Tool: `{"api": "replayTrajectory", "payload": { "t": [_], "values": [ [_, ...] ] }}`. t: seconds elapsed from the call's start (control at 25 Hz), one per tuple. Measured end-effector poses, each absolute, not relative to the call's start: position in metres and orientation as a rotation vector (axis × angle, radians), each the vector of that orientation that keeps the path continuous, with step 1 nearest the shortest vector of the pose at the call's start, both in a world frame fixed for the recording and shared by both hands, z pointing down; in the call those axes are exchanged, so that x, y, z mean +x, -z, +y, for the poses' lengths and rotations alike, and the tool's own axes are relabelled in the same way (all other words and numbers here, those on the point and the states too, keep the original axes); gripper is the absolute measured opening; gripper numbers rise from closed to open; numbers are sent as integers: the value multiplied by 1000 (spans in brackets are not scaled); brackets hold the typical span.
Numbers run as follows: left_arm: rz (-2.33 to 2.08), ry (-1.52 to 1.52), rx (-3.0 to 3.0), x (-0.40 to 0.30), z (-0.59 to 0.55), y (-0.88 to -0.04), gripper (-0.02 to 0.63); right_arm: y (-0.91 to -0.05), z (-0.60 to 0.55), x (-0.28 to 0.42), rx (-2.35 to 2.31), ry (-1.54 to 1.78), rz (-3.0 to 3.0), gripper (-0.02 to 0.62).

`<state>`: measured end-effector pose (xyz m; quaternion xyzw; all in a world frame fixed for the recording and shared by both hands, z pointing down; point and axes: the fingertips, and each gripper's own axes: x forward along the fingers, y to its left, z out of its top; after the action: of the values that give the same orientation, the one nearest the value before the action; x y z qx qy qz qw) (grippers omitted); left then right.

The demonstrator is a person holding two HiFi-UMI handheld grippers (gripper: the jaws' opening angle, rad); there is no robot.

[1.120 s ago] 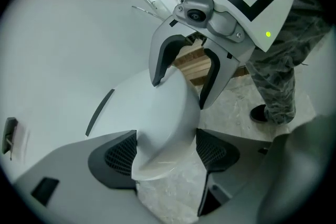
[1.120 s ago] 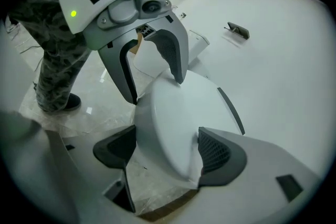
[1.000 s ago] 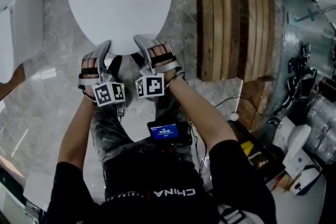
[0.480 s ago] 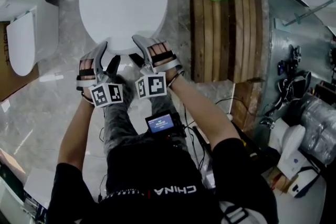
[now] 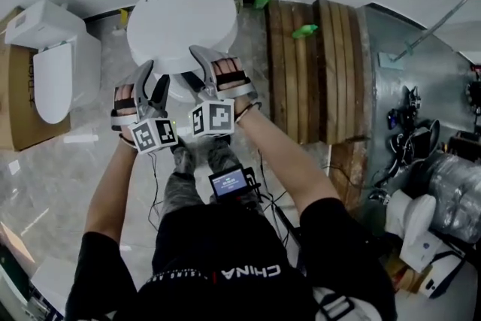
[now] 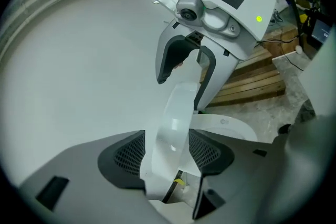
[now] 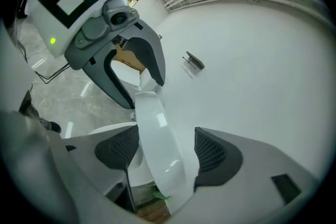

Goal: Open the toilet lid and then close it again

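White lid [image 5: 180, 22] sitting part-raised; left gripper [image 6: 167, 152] jaws, just closing, pinching front rim [image 6: 177, 107]; right gripper [image 7: 165, 157] pinching rim alongside. Likely light, stiff, glossy-slick: front rim offering best hold.

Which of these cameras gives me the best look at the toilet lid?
The head view. It takes in the whole oval toilet lid, lifted at its front edge. The left gripper view shows only a close strip of its rim beside a blank white face, and the right gripper view shows much the same.
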<state>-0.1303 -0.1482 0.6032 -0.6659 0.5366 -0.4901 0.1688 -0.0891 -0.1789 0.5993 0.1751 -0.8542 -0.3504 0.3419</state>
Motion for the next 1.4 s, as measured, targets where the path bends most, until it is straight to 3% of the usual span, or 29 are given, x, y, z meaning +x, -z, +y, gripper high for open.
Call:
{"api": "replayTrajectory", "payload": {
  "t": [0.2, 0.48, 0.6, 1.4],
  "values": [
    [1604, 1370, -1843, -147, -178, -561, 229, -553, -211, -103, 572, 902, -2219, 322],
    [1653, 1405, -1826, -154, -213, -528, 101, -523, -239, -119, 661, 820, -2248, 189],
    [1666, 1417, -1808, -158, -225, -518, 88, -518, -248, -126, 625, 795, -2263, 130],
    [1716, 1448, -1654, -230, -307, -481, 66, -465, -334, -176, 442, 647, -2307, 130]
  ]
}}
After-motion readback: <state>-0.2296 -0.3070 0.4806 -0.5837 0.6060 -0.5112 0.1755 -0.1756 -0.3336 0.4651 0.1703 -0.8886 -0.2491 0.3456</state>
